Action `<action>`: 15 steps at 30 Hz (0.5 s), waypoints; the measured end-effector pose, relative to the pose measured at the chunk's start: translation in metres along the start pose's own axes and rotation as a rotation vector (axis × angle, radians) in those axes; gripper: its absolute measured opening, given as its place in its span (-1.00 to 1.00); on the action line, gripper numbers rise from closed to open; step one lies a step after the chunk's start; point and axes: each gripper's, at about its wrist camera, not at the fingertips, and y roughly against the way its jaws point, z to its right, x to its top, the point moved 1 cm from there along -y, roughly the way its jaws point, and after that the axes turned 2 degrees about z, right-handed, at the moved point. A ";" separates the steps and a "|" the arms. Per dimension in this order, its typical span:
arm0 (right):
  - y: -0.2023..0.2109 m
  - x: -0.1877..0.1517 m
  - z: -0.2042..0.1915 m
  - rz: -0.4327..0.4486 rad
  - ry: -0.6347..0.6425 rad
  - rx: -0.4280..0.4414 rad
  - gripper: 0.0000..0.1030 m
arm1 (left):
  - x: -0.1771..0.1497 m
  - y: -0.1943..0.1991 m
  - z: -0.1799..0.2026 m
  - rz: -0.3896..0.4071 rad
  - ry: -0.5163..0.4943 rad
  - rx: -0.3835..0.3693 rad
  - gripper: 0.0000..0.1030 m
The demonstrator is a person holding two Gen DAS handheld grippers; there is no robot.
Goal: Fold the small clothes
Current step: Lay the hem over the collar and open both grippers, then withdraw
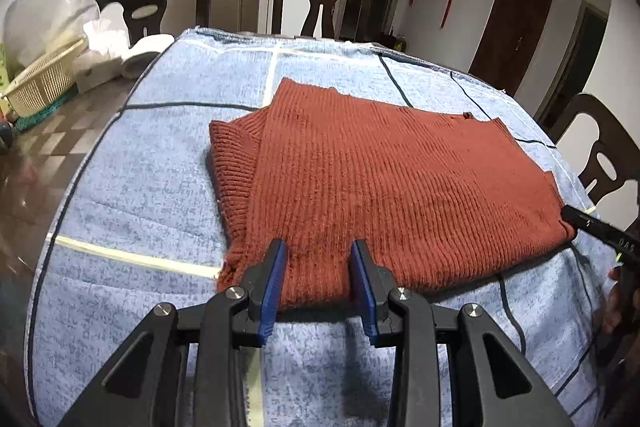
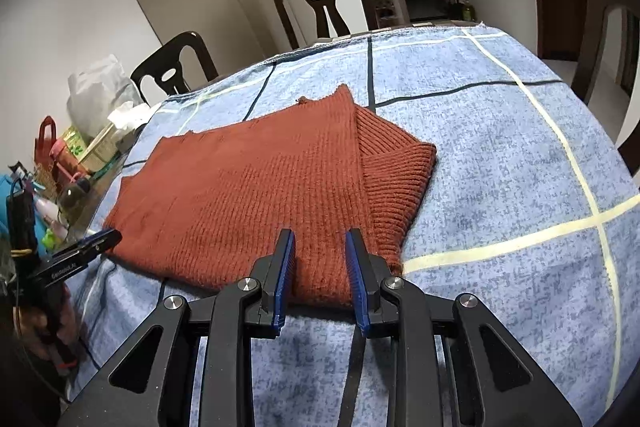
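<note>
A rust-red ribbed knit sweater (image 1: 380,167) lies folded flat on a blue checked towel (image 1: 152,187); a ribbed sleeve or hem pokes out at its left in the left wrist view. My left gripper (image 1: 318,245) stands open at the sweater's near edge, with the cloth lying flat between its blue pads. In the right wrist view the sweater (image 2: 248,187) shows its ribbed part on the right. My right gripper (image 2: 320,235) is open over the near edge in the same way. Each gripper shows in the other's view: the right gripper (image 1: 576,217) at the sweater's corner, the left gripper (image 2: 108,239) at the opposite corner.
The towel (image 2: 500,167) covers the table top. Dark chairs (image 1: 320,3) (image 1: 600,155) stand around the far and right sides. A cream basket (image 1: 44,83), tissues and a plastic bag sit at the far left, with bottles and a red bag (image 2: 48,143) beside them.
</note>
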 end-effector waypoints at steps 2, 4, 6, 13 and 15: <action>0.002 0.001 -0.002 -0.001 0.011 -0.007 -0.48 | -0.001 -0.002 0.002 -0.002 -0.006 0.006 -0.30; 0.004 0.003 -0.001 0.001 0.010 -0.010 -0.48 | -0.002 -0.002 0.000 -0.002 -0.002 0.003 -0.30; 0.002 0.003 0.000 -0.004 0.005 -0.010 -0.48 | -0.001 -0.002 -0.001 -0.001 0.011 -0.004 -0.30; 0.000 0.001 -0.005 -0.021 0.025 -0.028 -0.48 | -0.002 0.000 -0.001 -0.004 0.017 -0.002 -0.30; 0.003 0.002 -0.006 -0.019 0.023 -0.031 -0.48 | -0.003 0.003 -0.001 -0.006 0.020 -0.006 -0.30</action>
